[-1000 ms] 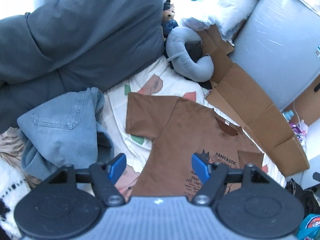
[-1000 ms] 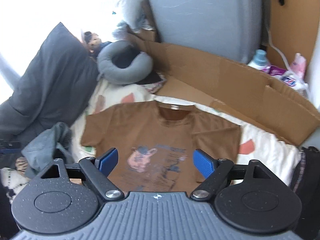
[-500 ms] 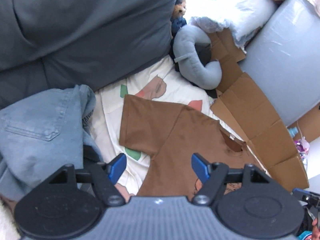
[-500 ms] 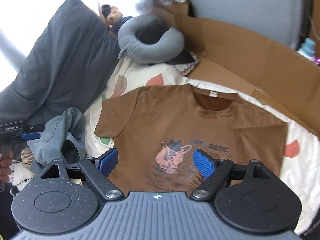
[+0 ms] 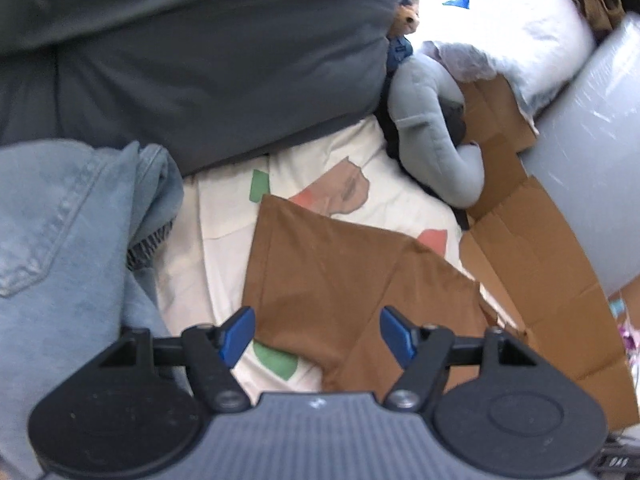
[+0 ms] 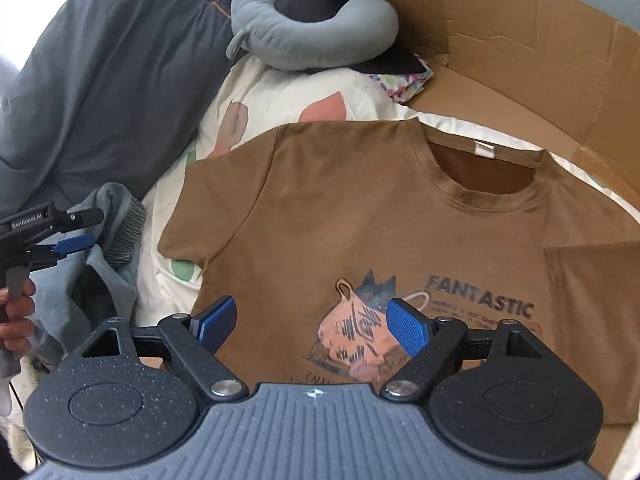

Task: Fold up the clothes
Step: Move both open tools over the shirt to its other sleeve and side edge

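Brown cotton, a T-shirt (image 6: 360,216) lies spread flat, print side up, on a cream bedsheet (image 6: 280,96) with coloured patches. Its long axis runs from the collar, which points away toward the cardboard (image 6: 520,40) at the far side, down to the hem near the right tool (image 6: 312,320). One short sleeve reaches out left toward a heap of pale blue jeans (image 5: 60,240).

That right tool hangs over the chest print, jaws wide apart, nothing between the blue pads. Its view alone shows the whole front: a cartoon cat in a pink bag, the word "FANTASTIC" in dark capitals, smaller lines beneath too blurred to read, and a white tag inside the neck. It also catches the left tool (image 6: 72,232) from the side, held in a hand (image 6: 16,312) at the picture's left edge, with "GenRobot.AI" printed on its body.

From its own camera, the left tool (image 5: 316,332) shows only the sleeve and shoulder, no print. Its jaws have just been closing a little yet stand well open over the sleeve hem, gripping nothing. A grey neck pillow (image 5: 432,132) and dark grey bedding (image 5: 200,60) lie beyond.
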A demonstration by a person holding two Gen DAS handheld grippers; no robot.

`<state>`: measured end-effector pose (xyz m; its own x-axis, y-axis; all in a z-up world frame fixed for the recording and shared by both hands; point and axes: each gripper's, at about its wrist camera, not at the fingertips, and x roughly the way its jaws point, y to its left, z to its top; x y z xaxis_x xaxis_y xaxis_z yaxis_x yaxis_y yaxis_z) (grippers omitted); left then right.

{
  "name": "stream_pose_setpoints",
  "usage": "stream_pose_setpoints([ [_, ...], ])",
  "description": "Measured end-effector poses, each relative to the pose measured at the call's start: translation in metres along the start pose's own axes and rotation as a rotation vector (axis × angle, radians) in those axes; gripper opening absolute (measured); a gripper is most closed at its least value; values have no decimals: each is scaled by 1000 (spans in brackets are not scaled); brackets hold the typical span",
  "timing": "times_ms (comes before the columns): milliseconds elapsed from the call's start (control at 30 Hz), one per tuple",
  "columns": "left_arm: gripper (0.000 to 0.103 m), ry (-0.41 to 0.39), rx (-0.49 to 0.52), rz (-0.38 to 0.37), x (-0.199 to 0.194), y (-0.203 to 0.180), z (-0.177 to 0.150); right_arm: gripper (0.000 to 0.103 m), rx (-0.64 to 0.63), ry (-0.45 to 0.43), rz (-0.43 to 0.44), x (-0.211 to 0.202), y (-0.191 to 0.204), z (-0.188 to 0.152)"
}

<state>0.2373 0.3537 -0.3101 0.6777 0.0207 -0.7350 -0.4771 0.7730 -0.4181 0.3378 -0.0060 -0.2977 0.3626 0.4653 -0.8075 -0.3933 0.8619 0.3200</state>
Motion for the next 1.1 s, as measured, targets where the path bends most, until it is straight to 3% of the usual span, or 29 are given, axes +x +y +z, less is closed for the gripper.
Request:
stream_pose_setpoints([
  [233, 70, 18, -89, -27, 39, 19, -14, 83, -98, -1, 11, 45, 13, 8],
  [533, 71, 63, -225, -94, 83, 43, -35, 80, -267, 104, -7, 81, 43, 30],
  [733, 73, 88, -281, -106, 110, 53, -46, 80, -247, 133, -10, 86, 74, 47],
  [833, 78, 63, -310, -130, 116, 58, -49, 80, -299, 113, -46, 90, 95, 46],
  [933, 85, 36, -340, -165, 119, 62, -51, 80, -279, 94, -31, 92, 108, 44],
  [1100, 86, -33, -367, -212, 122, 64, -54, 80, -287, 84, -16, 90, 125, 47],
])
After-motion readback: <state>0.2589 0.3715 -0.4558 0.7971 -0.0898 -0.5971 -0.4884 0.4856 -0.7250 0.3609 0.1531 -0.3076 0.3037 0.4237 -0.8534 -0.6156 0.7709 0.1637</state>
